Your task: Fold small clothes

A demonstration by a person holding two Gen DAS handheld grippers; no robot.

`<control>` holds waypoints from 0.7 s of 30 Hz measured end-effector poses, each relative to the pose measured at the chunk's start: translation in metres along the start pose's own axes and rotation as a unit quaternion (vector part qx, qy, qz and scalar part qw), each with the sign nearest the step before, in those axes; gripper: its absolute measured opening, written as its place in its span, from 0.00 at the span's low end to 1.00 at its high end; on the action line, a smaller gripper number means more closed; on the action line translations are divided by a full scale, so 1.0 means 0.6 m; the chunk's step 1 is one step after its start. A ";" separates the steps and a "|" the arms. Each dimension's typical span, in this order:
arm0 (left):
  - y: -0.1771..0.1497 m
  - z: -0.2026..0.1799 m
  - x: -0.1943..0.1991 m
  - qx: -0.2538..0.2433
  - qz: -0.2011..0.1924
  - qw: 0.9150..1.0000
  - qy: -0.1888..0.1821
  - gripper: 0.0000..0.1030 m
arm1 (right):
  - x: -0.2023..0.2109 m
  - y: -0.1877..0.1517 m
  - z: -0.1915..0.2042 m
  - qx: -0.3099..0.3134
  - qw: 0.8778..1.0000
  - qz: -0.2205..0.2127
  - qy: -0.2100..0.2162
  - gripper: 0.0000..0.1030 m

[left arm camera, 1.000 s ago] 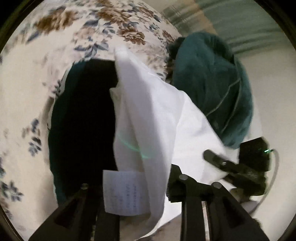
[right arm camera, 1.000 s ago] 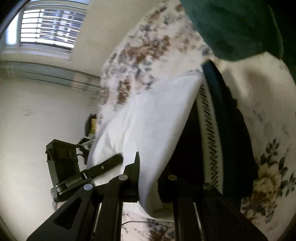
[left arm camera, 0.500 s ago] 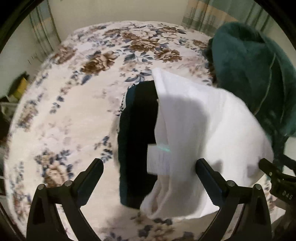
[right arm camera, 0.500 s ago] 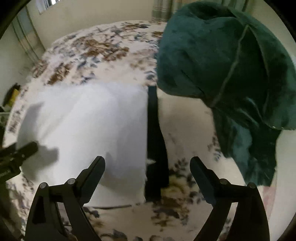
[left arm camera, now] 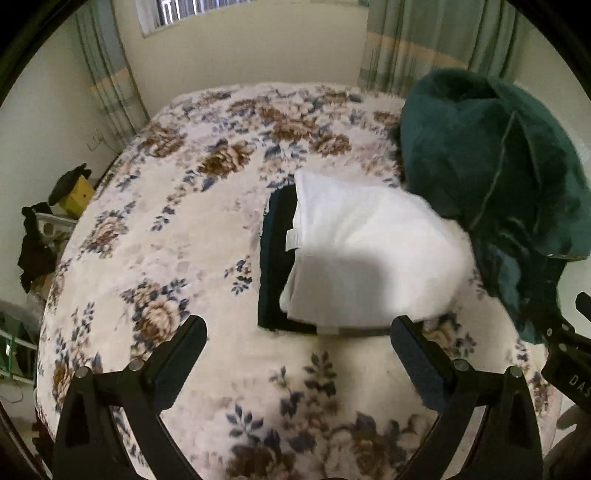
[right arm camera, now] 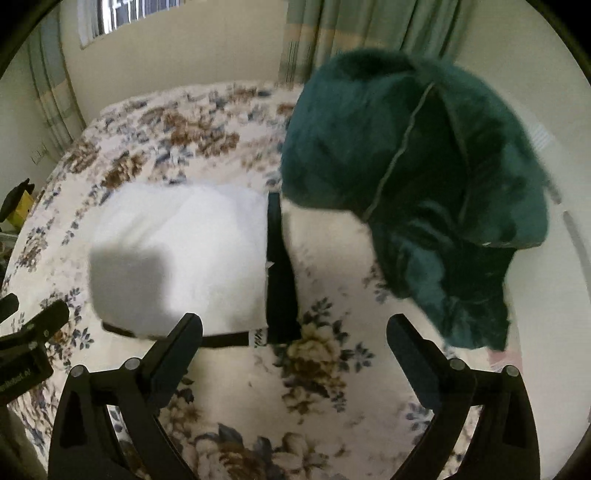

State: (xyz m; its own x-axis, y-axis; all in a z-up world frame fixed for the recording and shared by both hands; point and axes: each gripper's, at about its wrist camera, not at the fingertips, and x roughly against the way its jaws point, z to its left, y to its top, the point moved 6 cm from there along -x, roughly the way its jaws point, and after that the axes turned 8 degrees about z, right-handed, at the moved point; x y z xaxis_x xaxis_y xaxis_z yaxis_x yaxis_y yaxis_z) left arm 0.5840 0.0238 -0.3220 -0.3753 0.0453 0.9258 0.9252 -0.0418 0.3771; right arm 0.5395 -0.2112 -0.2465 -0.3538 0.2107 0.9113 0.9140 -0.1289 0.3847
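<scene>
Both claws, left (left arm camera: 297,354) and right (right arm camera: 294,352), hover wide open (gripping nothing) over the folded white garment (left arm camera: 369,254).

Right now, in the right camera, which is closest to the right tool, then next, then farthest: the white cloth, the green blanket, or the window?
From the right tool:
1. White cloth, just ahead, to the left, lying on the bed.
2. Green blanket, farther back on the right.
3. Window, top left on the far wall.
</scene>
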 end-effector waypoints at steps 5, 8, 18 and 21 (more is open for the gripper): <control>-0.060 -0.007 0.148 0.000 -0.039 0.999 0.001 0.99 | 0.156 -0.055 -0.023 -0.006 0.999 -0.041 0.006 0.98; -0.094 -0.013 0.229 -0.004 -0.061 0.998 -0.002 0.99 | 0.248 -0.093 -0.034 -0.006 0.998 -0.064 0.005 0.98; -0.189 -0.016 0.438 -0.005 -0.129 0.992 0.001 0.99 | 0.540 -0.247 -0.093 -0.021 0.989 -0.148 0.015 0.98; -0.212 -0.020 0.485 -0.012 -0.152 0.988 0.008 0.99 | 0.606 -0.284 -0.102 -0.024 0.986 -0.165 0.023 0.98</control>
State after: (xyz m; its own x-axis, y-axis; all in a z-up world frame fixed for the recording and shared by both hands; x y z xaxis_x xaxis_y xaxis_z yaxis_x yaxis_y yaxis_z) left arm 0.3564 0.0306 -0.1004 -0.6374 0.0435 0.7693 0.7675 -0.0524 0.6389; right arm 0.2428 -0.1721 0.0283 -0.6393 0.2045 0.7413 0.7382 -0.1067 0.6661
